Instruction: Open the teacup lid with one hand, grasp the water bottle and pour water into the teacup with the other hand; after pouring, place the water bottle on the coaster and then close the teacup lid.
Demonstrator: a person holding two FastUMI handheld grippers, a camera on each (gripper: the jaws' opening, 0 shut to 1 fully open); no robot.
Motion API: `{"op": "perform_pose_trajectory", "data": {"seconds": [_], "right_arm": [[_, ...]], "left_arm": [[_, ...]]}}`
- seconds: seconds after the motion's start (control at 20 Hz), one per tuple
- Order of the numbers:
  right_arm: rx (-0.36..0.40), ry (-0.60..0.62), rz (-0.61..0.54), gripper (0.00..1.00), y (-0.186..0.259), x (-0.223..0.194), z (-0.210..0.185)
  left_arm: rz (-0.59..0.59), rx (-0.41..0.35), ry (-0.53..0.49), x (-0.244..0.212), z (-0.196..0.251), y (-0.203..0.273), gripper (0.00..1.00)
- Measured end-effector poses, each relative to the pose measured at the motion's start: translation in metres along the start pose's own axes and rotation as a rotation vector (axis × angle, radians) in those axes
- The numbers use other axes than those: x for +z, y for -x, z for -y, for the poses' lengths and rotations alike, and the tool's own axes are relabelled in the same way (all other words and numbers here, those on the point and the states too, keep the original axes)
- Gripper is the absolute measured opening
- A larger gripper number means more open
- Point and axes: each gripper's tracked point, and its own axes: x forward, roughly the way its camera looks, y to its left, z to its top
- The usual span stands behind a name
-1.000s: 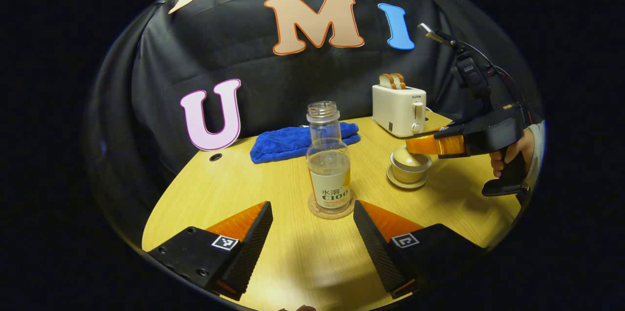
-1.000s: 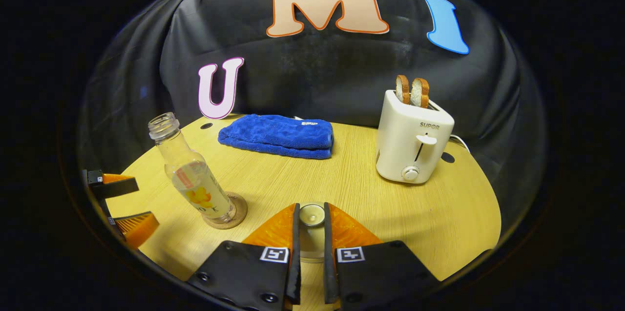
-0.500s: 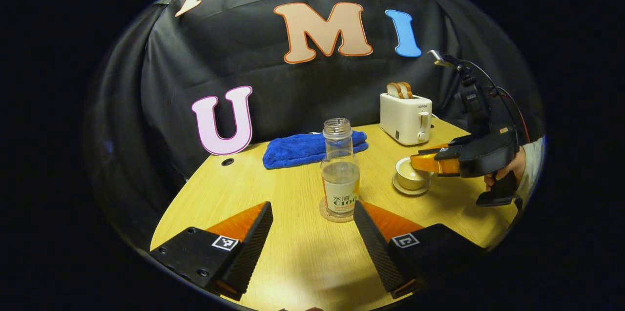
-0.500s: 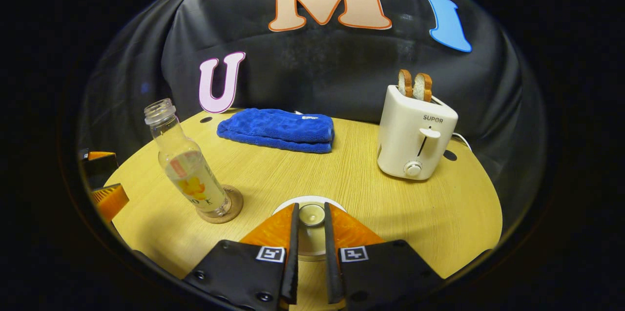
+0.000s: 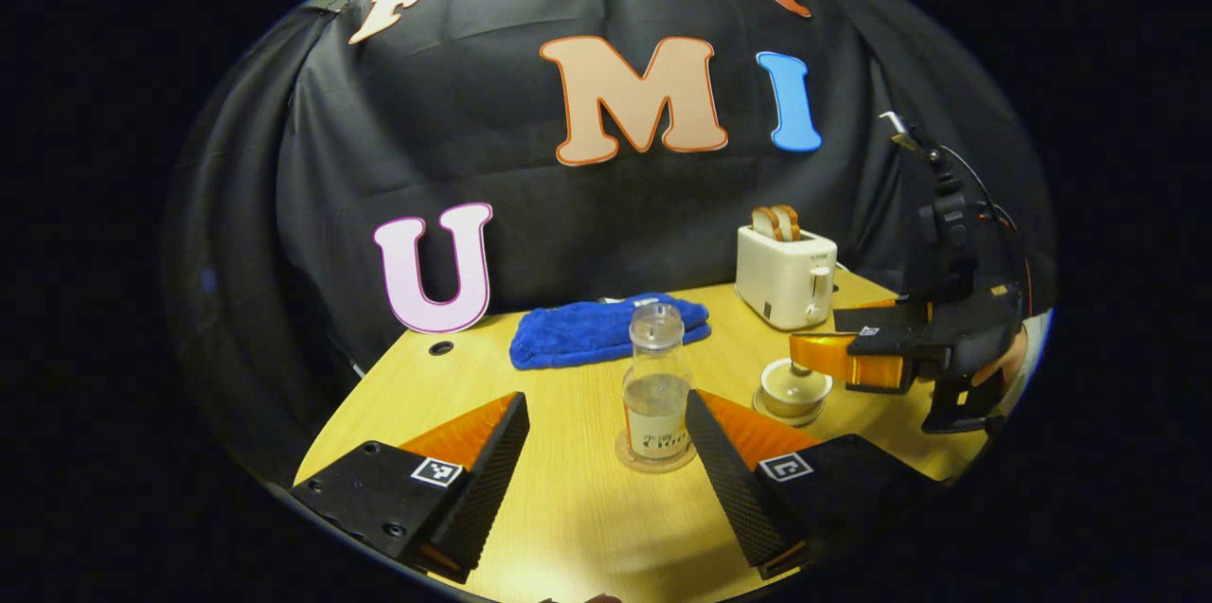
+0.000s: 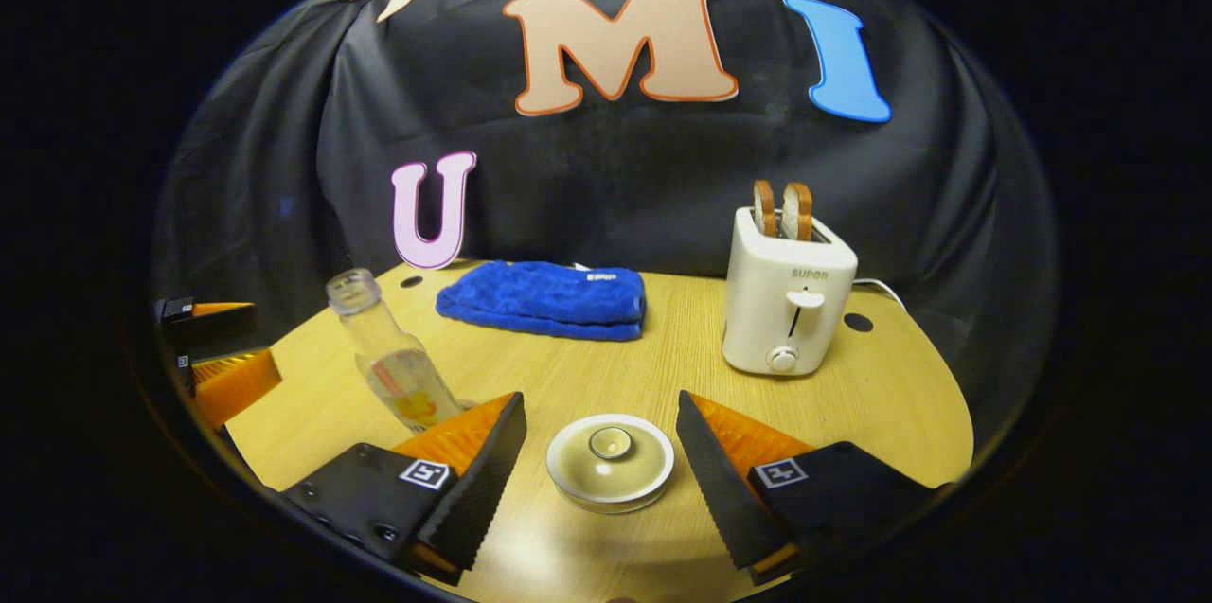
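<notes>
Lidded teacup [image 6: 610, 461] sits free between the spread right tool [image 6: 599, 480] fingers

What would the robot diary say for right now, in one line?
stage: lid closed | teacup lid: on teacup | water bottle: upright on coaster | right gripper: open | left gripper: open
</notes>
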Motion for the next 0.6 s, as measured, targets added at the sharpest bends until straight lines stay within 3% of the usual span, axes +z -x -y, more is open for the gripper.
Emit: {"op": "perform_pose_trajectory", "data": {"seconds": [0.25,0.55,0.6], "right_arm": [[-0.006,0.003,0.17,0.99,0.051,0.057,-0.016],[-0.033,-0.014,0.257,0.97,0.088,0.09,-0.012],[-0.045,0.001,0.261,0.99,0.09,0.09,-0.007]], "left_arm": [[0.131,0.032,0.067,0.049,-0.01,0.005,0.96],[0.209,0.045,0.093,0.075,-0.007,0.009,1.0],[0.211,0.035,0.096,0.077,-0.004,0.009,0.96]]}}
